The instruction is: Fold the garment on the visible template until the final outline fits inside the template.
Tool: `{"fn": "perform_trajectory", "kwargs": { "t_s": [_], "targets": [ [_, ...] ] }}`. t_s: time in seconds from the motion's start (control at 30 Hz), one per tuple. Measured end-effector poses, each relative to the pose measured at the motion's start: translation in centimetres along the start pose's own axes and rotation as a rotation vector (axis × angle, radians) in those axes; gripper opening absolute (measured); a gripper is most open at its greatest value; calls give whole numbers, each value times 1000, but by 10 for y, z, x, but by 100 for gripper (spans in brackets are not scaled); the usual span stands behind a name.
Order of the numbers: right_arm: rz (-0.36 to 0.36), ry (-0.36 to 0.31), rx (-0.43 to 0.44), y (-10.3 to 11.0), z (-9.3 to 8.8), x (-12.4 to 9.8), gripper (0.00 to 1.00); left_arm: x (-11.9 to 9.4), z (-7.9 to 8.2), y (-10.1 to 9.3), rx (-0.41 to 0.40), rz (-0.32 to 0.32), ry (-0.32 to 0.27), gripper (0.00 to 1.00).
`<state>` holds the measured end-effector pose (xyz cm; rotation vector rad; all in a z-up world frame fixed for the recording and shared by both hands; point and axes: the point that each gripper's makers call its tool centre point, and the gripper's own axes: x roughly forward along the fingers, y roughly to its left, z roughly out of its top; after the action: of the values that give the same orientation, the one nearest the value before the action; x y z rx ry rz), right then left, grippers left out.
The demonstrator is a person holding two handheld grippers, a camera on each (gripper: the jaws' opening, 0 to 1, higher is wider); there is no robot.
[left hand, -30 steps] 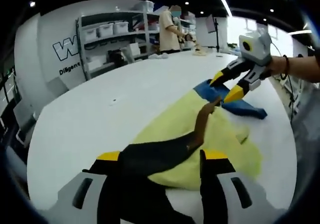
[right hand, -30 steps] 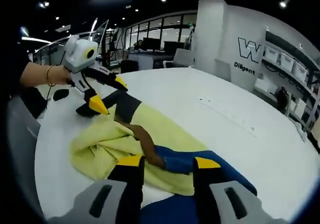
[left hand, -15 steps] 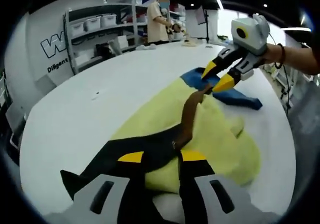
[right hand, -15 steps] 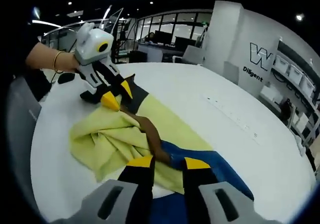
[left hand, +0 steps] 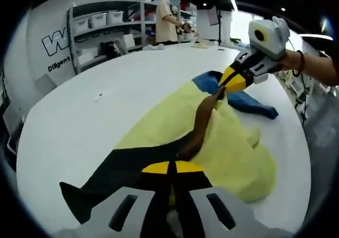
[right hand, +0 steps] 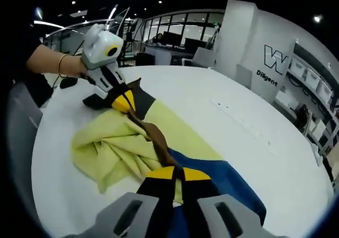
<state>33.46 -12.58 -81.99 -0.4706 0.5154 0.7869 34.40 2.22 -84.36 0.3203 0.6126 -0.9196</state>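
1. The yellow fabric garment (left hand: 233,142) with black and blue sleeve sections and a brown band lies crumpled on the round white table (left hand: 106,105); in the right gripper view I see the same garment (right hand: 114,142) spread between the two grippers on the table (right hand: 254,142).
2. My left gripper (left hand: 168,167) has its yellow-tipped jaws clenched together on the black end of the garment, where the brown band begins.
3. In the left gripper view, my right gripper (left hand: 233,83) pinches the far end of the brown band beside the blue section, jaws closed on the fabric.
4. In the right gripper view, my right gripper (right hand: 177,173) is clamped on the garment at the blue section; my left gripper (right hand: 123,101) grips the black end.
5. Wall lettering (right hand: 275,58) reads a large "W" above "Diligent"; the rest is cut off.
6. White shelving with storage bins (left hand: 106,31) stands behind the table, with a person (left hand: 168,20) near it.
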Motion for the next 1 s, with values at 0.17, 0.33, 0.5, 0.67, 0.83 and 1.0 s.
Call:
{"fn": "perform_trajectory", "kwargs": {
  "t_s": [0.17, 0.33, 0.5, 0.67, 0.83, 1.0],
  "targets": [
    [-18, -23, 10, -5, 11, -3, 0, -8, 14, 1, 32, 7, -13, 0],
    [-60, -37, -1, -14, 23, -4, 0, -14, 31, 9, 44, 29, -43, 0],
    [-126, -71, 20, -30, 38, -2, 0, -14, 46, 24, 27, 66, -70, 0],
    [-154, -67, -20, -37, 49, 4, 0, -8, 58, 36, 1, 84, -97, 0],
    [-205, -52, -39, -55, 58, 16, 0, 2, 70, 55, 6, 140, -87, 0],
    [-246, -31, -50, -68, 62, 29, 0, 9, 75, 71, -15, 180, -90, 0]
  ]
}}
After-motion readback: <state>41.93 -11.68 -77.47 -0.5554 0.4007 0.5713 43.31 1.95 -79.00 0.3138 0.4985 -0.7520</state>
